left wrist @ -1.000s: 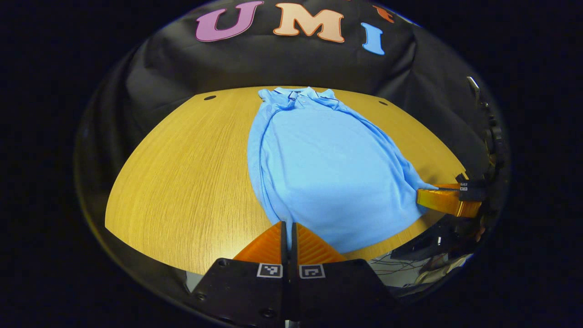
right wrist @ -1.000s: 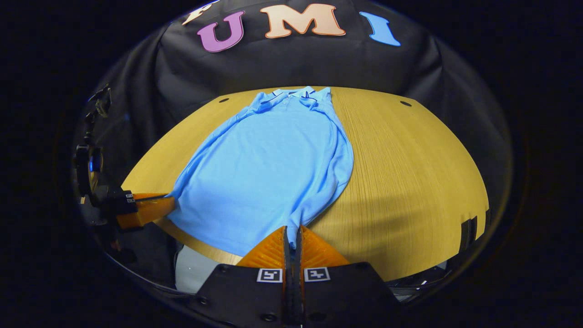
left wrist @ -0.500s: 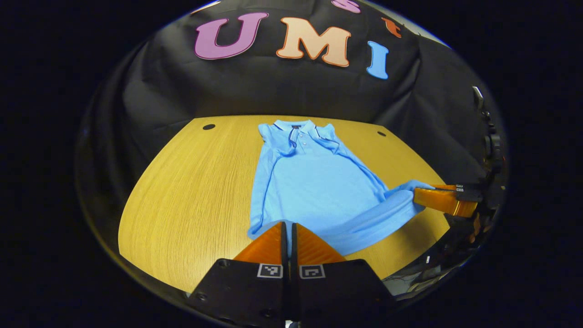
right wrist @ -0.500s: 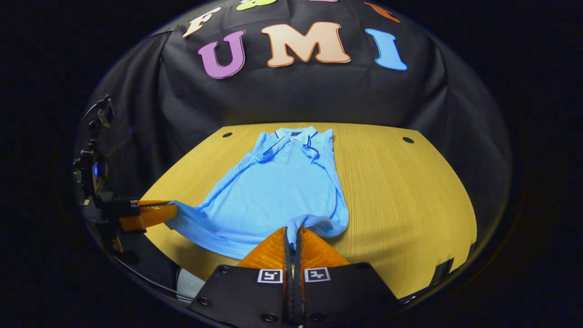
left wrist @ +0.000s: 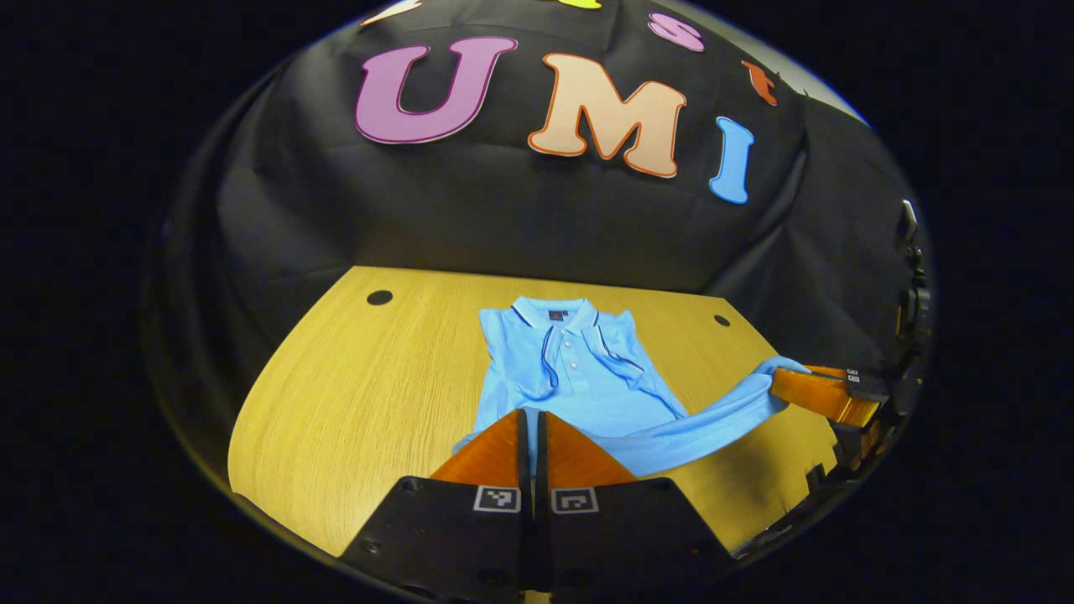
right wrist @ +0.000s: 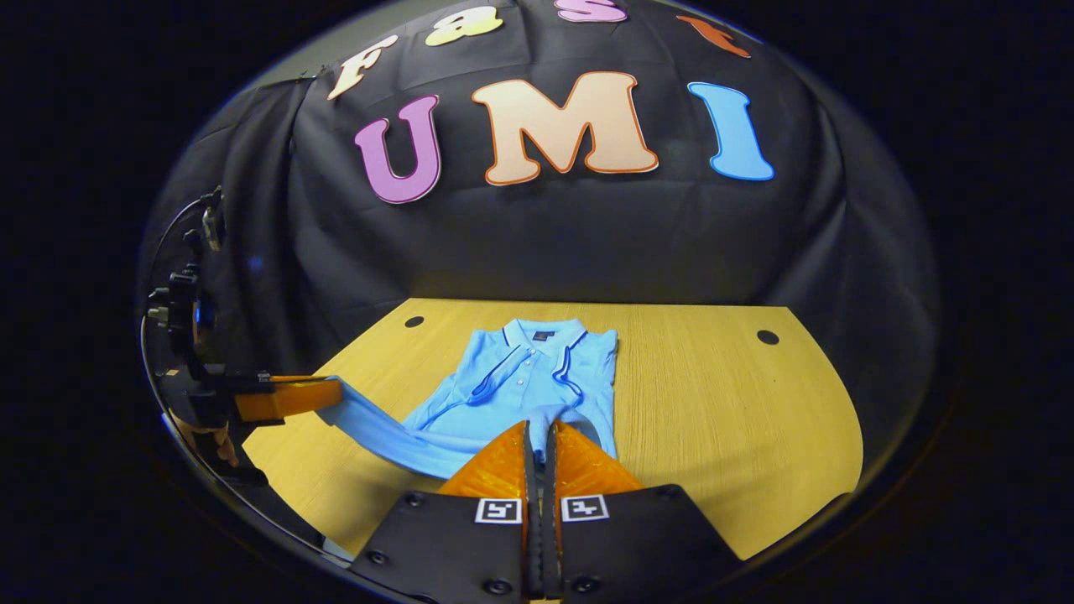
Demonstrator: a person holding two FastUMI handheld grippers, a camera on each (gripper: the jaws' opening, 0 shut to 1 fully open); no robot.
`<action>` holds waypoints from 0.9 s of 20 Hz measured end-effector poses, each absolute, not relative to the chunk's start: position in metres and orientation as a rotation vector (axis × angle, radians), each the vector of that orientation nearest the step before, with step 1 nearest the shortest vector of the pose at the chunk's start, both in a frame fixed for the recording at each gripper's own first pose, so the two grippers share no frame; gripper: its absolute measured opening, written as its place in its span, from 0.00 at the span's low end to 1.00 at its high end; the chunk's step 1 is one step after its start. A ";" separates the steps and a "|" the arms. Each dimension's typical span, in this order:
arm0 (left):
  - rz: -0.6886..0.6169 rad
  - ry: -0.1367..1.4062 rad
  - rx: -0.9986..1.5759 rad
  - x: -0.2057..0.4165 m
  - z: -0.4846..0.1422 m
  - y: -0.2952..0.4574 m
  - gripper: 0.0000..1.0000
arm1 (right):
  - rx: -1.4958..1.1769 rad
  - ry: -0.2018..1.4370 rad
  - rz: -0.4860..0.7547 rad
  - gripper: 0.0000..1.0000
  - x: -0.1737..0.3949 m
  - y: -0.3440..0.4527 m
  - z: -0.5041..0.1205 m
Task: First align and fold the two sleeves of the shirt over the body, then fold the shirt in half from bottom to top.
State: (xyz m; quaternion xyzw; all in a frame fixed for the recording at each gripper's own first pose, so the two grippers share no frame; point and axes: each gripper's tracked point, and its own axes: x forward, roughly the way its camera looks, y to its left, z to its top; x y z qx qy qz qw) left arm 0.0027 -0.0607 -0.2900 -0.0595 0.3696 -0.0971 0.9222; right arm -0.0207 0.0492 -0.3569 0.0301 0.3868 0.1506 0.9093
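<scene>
Bare table (right wrist: 722,403) to the right edge of the shirt (right wrist: 537,369), bare table to its left edge, raised hem stretched across the near edge, wall close behind the far edge.

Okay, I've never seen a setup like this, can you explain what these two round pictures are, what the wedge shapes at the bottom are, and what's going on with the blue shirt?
There is no robot arm here: a person holds a two-finger gripper in each hand, and each carries a fisheye camera looking forward along its own fingers. One picture is the left gripper view, the other the right gripper view.

The wedges at the bottom are each gripper's fingers. The left gripper and the right gripper are each closed on the hem of a light blue polo shirt. Each view also catches the other gripper off to the side, gripping the other corner.

The shirt lies on a round wooden table, collar at the far end, sleeves folded over the body. The hem is raised off the table, which fits the bottom-to-top fold.
</scene>
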 end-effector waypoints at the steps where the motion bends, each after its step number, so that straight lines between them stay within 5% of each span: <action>1: -0.197 0.751 -0.112 0.017 -0.289 -0.062 0.00 | 0.068 0.792 0.312 0.03 -0.007 0.048 -0.359; 13: -0.111 0.716 -0.077 0.177 -0.334 -0.077 0.00 | 0.103 0.799 0.323 0.03 0.155 0.041 -0.449; 18: -0.085 0.779 -0.035 0.207 -0.391 -0.074 0.00 | 0.093 0.871 0.301 0.03 0.179 0.043 -0.520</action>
